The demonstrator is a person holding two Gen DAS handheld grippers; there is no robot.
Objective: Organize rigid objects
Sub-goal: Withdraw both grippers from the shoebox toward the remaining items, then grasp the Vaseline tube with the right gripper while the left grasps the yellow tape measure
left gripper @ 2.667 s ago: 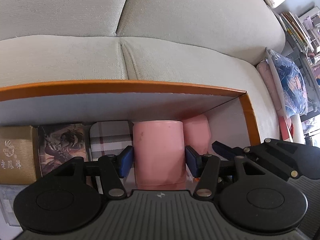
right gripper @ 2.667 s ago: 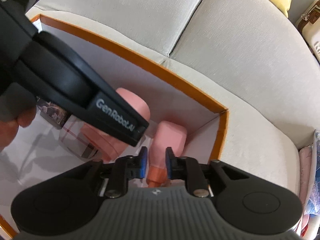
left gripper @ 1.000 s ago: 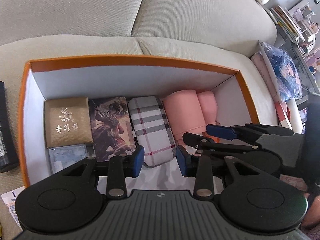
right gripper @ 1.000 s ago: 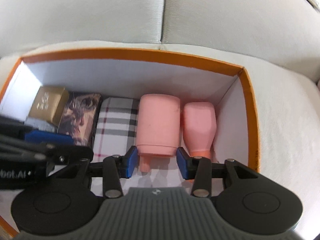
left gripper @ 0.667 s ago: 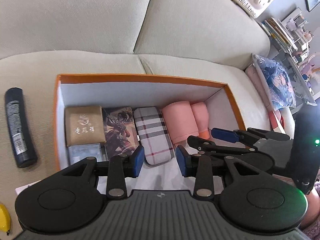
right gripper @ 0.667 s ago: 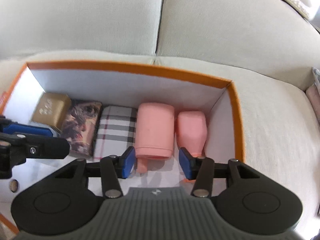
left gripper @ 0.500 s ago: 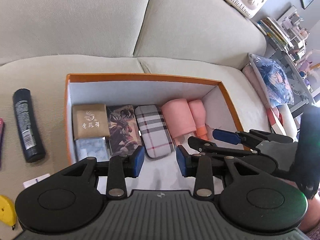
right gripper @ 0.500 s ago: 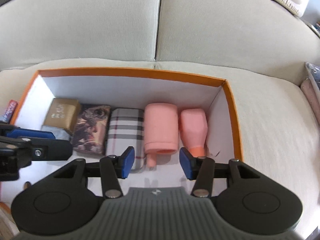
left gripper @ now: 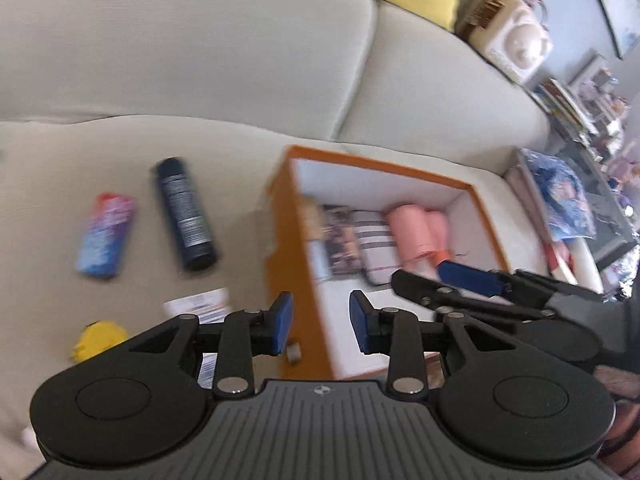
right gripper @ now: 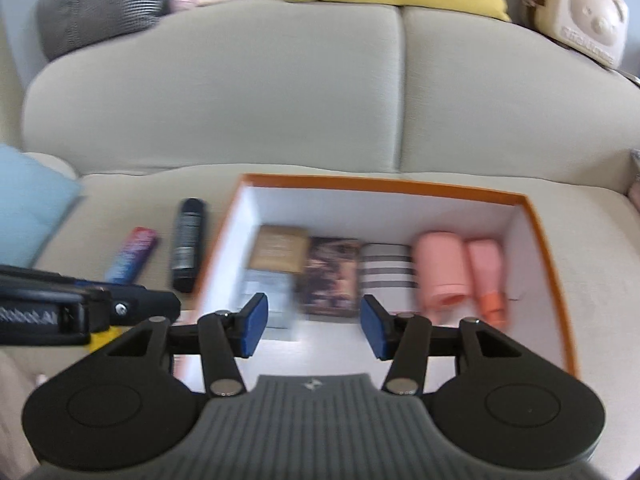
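Sofa cushions carry the orange box (right gripper: 532,216), and with both the left hand-held gripper (left gripper: 320,322) and right hand-held gripper (right gripper: 314,326) part-open and empty, the dark tube (left gripper: 186,214) at middle left looks next: straddle its middle squarely.

Left gripper (left gripper: 320,322) pointed steeply down, jaws apart, just been closing slightly, nothing between. Right gripper (right gripper: 314,326) likewise angled down, jaws apart, empty.

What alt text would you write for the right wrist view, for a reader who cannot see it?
An empty, open right gripper hangs above an orange box on a beige sofa. The box holds small cases and two pink bottles in a row. A dark tube lies outside, to its left.
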